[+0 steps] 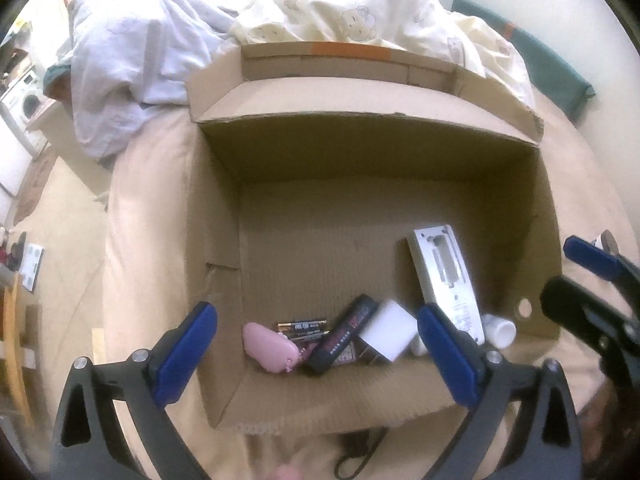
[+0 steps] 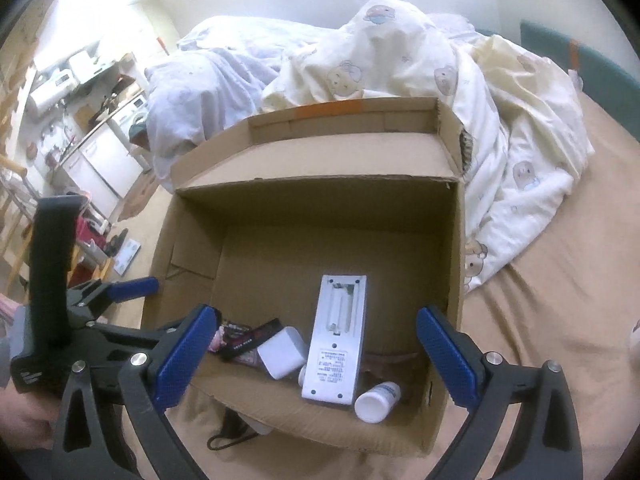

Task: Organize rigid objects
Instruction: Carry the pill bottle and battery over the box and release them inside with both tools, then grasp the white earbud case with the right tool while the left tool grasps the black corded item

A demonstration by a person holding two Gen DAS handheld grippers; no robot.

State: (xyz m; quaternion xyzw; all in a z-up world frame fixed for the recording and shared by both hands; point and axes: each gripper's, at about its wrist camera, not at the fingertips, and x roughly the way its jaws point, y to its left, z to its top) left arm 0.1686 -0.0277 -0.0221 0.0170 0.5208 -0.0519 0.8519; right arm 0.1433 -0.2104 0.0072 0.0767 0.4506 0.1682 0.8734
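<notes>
An open cardboard box [image 1: 224, 240] [image 2: 454, 260] lies on a tan bed. Along its near wall lie a pink case [image 1: 268, 346], some batteries [image 1: 302, 328], a black pack [image 1: 344, 334] [image 2: 250, 338], a white plug adapter [image 1: 386, 336] [image 2: 282, 354], a long white charger [image 1: 444, 276] [image 2: 338, 340] and a small white bottle [image 1: 498, 330] [image 2: 376, 396]. My left gripper [image 1: 316, 310] hangs open above the pink case and black pack, holding nothing. Over the charger, my right gripper [image 2: 318, 313] is open and empty too. Each gripper shows at the edge of the other's view.
A crumpled bear-print duvet [image 2: 400, 60] is heaped behind the box. A black cord [image 2: 228, 436] lies on the tan sheet [image 2: 560, 300] by the box's near edge. Left of the bed are floor, a washing machine [image 1: 24, 100] and cluttered shelves.
</notes>
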